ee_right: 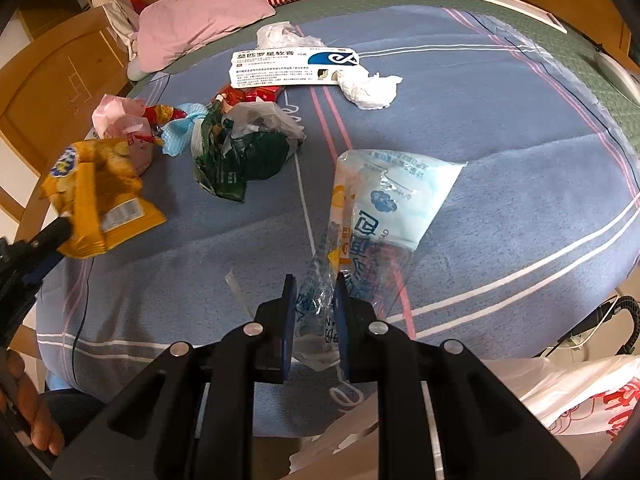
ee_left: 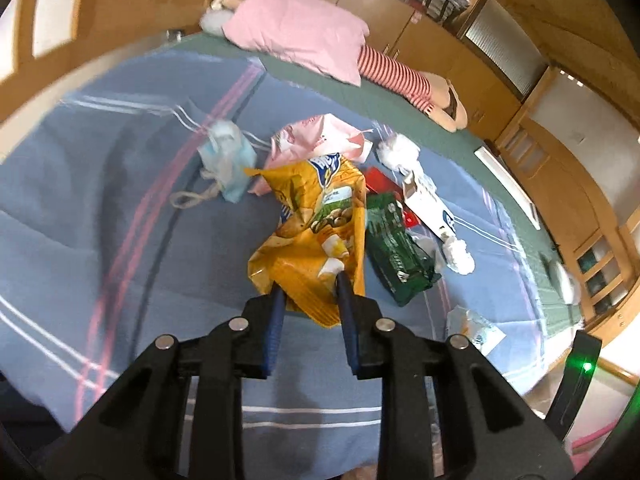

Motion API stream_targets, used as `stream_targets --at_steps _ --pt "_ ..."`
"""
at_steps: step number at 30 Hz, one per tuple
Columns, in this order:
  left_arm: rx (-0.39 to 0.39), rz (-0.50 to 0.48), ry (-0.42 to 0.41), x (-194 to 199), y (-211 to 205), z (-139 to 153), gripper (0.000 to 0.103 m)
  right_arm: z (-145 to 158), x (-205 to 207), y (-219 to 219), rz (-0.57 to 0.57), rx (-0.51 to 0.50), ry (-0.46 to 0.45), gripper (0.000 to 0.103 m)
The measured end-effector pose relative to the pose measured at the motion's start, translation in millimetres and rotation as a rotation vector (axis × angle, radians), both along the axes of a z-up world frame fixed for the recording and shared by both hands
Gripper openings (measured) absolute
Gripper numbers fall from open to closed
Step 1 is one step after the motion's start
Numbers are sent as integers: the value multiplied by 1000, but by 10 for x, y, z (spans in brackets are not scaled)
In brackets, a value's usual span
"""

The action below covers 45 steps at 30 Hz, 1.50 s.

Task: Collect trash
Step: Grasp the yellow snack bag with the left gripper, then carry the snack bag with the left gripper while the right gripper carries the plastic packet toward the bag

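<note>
My left gripper (ee_left: 310, 280) is shut on the bottom edge of a crumpled yellow chip bag (ee_left: 316, 220), held above the blue bedspread; the bag also shows at the left of the right wrist view (ee_right: 96, 196). My right gripper (ee_right: 316, 284) is shut on the end of a clear plastic wrapper with blue print (ee_right: 380, 204), lifted off the bed. On the bedspread lie a green wrapper (ee_left: 396, 248), a white medicine box (ee_right: 294, 66), crumpled white tissues (ee_right: 370, 88), a blue face mask (ee_left: 226, 152) and a pink wrapper (ee_left: 320, 136).
A pink pillow (ee_left: 296, 32) and a striped doll (ee_left: 400, 76) lie at the head of the bed. A white plastic bag with red print (ee_right: 580, 396) hangs at the lower right by the bed edge. Wooden cabinets (ee_left: 460, 48) surround the bed.
</note>
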<state>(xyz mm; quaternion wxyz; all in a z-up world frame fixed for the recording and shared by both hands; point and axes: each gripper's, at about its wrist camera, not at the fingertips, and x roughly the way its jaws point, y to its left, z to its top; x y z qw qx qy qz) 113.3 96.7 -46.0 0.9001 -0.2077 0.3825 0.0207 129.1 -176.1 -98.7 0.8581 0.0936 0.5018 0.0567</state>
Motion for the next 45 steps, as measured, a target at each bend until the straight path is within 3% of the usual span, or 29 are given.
stream_targets --at_steps 2,6,10,14,20,28,38,40,45 --pt "29 22 2 -40 13 17 26 -2 -3 18 0 -3 -1 19" --pt "4 58 48 -83 123 -56 26 10 -7 42 -1 4 -7 19" --pt "-91 109 90 -83 302 -180 26 45 -30 37 -3 22 -23 19" --pt "-130 148 83 -135 392 -200 26 115 -62 19 -4 35 -54 19" --pt "-61 153 33 -214 325 -89 26 235 -92 6 1 44 -104 19" --pt "19 168 -12 -275 274 33 26 198 -97 2 -1 52 -87 19" --pt "33 186 -42 -300 267 92 26 220 -116 2 1 58 -101 19" --pt "13 179 -61 -311 280 105 26 272 -133 7 8 68 -123 19" --pt "-180 125 -73 -312 400 6 26 379 -161 16 19 78 -151 19"
